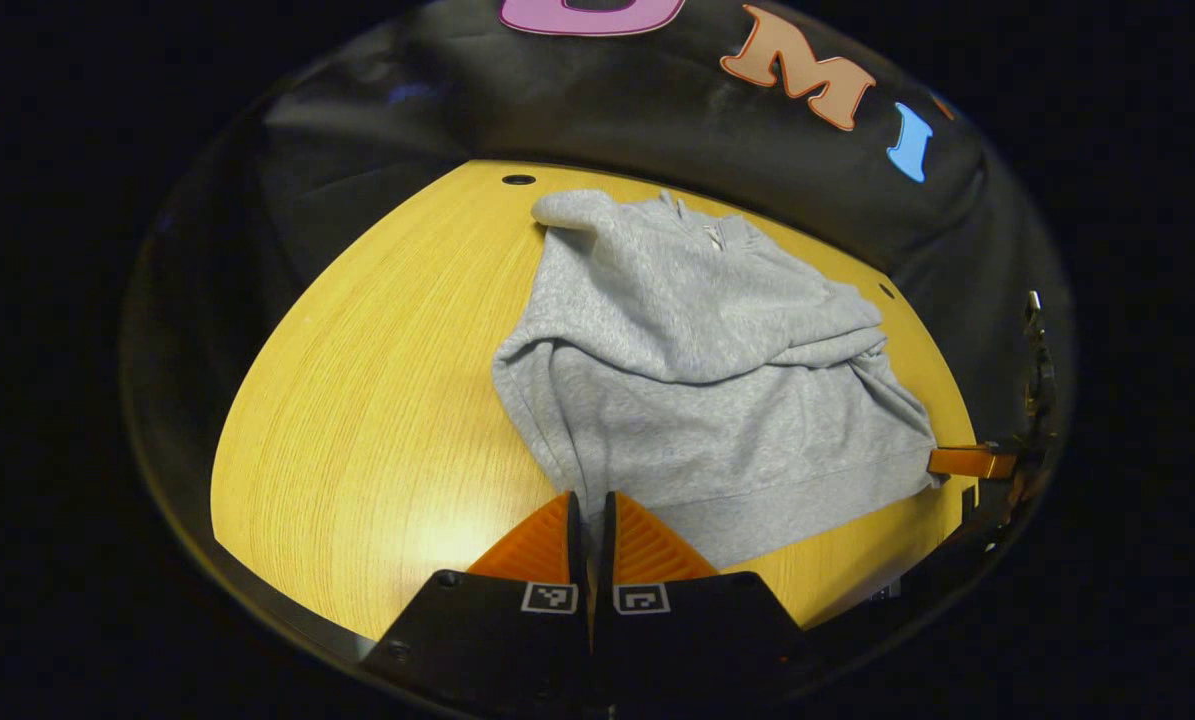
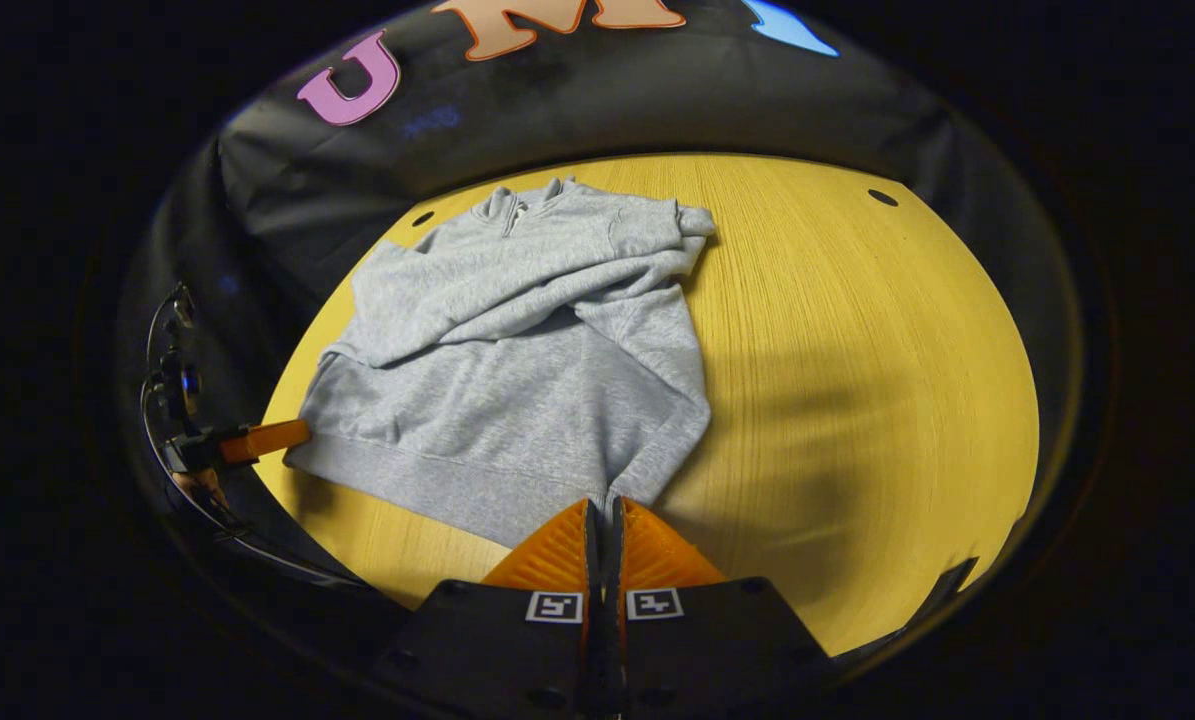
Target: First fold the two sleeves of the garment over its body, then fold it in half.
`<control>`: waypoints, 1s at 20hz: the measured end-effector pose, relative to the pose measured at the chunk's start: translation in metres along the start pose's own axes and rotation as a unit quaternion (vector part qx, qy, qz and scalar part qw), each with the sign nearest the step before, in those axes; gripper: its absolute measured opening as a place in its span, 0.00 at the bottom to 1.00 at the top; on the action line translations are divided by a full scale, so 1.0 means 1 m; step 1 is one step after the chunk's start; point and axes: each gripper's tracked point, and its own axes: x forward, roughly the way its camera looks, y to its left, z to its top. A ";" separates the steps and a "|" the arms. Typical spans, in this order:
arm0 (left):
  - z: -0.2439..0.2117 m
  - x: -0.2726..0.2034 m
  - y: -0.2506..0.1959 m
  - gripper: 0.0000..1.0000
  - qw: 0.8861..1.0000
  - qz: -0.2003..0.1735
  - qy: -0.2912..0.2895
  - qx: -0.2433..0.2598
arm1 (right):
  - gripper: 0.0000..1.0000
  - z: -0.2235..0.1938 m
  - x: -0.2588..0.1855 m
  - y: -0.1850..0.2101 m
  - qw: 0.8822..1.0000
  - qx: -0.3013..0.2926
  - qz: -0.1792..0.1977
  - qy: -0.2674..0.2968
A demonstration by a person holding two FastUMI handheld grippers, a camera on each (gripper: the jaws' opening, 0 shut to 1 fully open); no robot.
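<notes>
- As laid out on the worktop (image 1: 357,420), the garment (image 1: 697,400) is a grey sweatshirt lying flat toward the worktop's far side, collar (image 1: 707,235) toward the booth wall and hem (image 1: 787,500) toward the person.
- Left gripper (image 1: 589,515): fingers drawn together with only a thin slit between them, at the hem's near left corner; whether any cloth is nipped in that slit cannot be told.
- Garment body: both sleeves appear already folded across the chest, forming a bulky ridge; the long axis runs collar to hem, away from the person.
- Handling, as a judgement: soft, limp fleece of moderate weight, not slippery and not fragile; it will drape and sag wherever unsupported, and the loose sleeves may slide off if the lift is uneven.
- Hold points, as a judgement: the two hem corners, pinched through the ribbed band, carried together toward the collar for the half fold.
- Right gripper (image 2: 604,525): fingers likewise together, tips at the hem's right corner (image 2: 647,490); a grip on the fabric cannot be confirmed.
- In the right gripper view the left gripper (image 2: 277,437) sits at the hem's opposite corner.
</notes>
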 end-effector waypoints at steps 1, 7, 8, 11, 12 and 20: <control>0.003 -0.003 0.001 0.00 1.000 0.001 -0.004 -0.005 | 0.02 0.003 -0.004 0.004 1.000 0.015 0.008 -0.004; 0.039 -0.004 -0.011 0.00 0.999 -0.009 -0.018 -0.028 | 0.02 0.052 -0.025 0.018 0.996 0.061 0.038 -0.044; 0.046 -0.005 -0.014 0.00 0.999 -0.014 -0.022 -0.034 | 0.02 0.059 -0.026 0.021 0.995 0.072 0.046 -0.046; 0.071 -0.006 -0.020 0.00 0.997 -0.028 -0.036 -0.057 | 0.02 0.084 -0.027 0.029 0.989 0.112 0.071 -0.059; 0.077 -0.004 -0.021 0.00 0.997 -0.031 -0.038 -0.065 | 0.02 0.093 -0.027 0.030 0.987 0.124 0.079 -0.064; 0.130 0.010 -0.019 0.00 0.995 -0.029 -0.059 -0.078 | 0.02 0.149 -0.016 0.019 0.968 0.213 0.099 -0.088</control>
